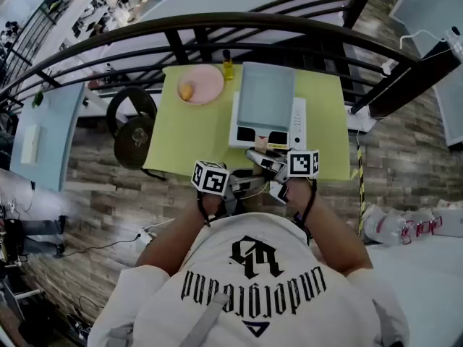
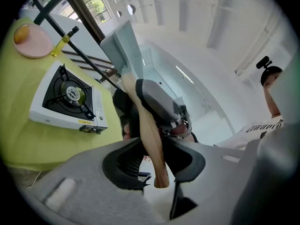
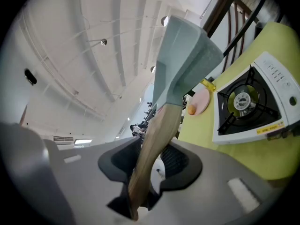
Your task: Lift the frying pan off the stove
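Observation:
A square grey-blue frying pan (image 1: 266,96) with a wooden handle (image 2: 150,139) hangs in the air over the white gas stove (image 1: 297,124) on the yellow-green table (image 1: 188,139). In both gripper views the burner (image 2: 70,93) stands bare, and the pan (image 3: 185,62) is tilted above it. My left gripper (image 2: 157,158) is shut on the handle near its end. My right gripper (image 3: 147,165) is shut on the same handle (image 3: 154,144), facing the left one. In the head view the left gripper (image 1: 242,186) and the right gripper (image 1: 264,166) meet at the table's near edge.
A pink plate (image 1: 200,84) with a small orange food item (image 1: 187,90) lies at the table's far left. A small yellow bottle (image 1: 227,67) stands beside it. A dark curved railing (image 1: 217,31) runs behind the table. A black round stool (image 1: 134,125) stands to the left.

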The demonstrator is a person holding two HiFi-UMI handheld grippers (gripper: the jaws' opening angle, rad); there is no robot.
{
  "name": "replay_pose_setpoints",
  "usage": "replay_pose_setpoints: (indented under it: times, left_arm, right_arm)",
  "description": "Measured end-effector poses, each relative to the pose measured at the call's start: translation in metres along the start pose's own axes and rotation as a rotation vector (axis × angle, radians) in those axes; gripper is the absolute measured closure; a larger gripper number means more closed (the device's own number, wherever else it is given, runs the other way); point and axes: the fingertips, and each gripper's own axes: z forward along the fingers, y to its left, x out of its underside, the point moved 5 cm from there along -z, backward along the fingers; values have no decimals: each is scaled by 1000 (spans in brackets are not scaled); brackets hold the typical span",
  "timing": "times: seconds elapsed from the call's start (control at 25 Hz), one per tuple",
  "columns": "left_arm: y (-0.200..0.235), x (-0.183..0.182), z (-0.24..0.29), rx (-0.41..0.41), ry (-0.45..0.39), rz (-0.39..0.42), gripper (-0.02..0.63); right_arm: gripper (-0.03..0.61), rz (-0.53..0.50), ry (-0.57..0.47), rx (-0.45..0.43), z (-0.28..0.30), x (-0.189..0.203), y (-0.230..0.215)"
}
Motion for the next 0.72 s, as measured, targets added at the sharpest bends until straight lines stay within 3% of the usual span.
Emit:
replay_pose_setpoints:
  times: [0.36, 0.72]
  left_arm:
    - [-31, 73, 39, -28, -20, -45, 476]
    - [-55, 138, 44, -64, -7, -77, 476]
  right_arm:
    - [445, 34, 49, -9, -62, 58, 3]
    - [446, 73, 80, -24, -92, 120, 14]
